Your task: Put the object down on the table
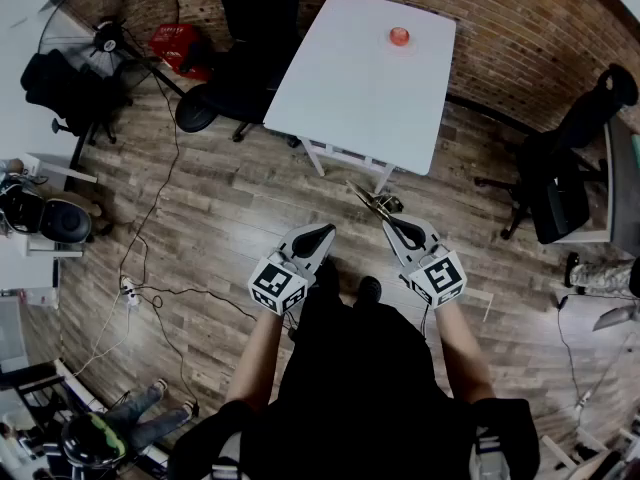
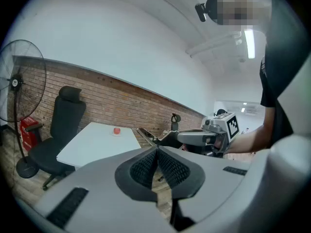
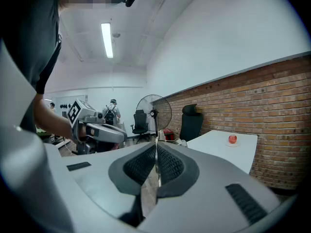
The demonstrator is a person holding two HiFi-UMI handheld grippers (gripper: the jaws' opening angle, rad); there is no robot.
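I stand on the wood floor in front of a white table. My right gripper is shut on a thin metal tool that sticks out from its tips toward the table's near edge. In the right gripper view the tool shows as a narrow blade pinched between the pads. The left gripper view shows the same tool jutting from the right gripper. My left gripper is held beside it, shut with nothing in it, its pads meeting. A small red round object rests at the table's far end.
A black office chair stands left of the table, with a standing fan and a red box beyond it. Another black chair and a desk are at the right. Cables trail over the floor at my left.
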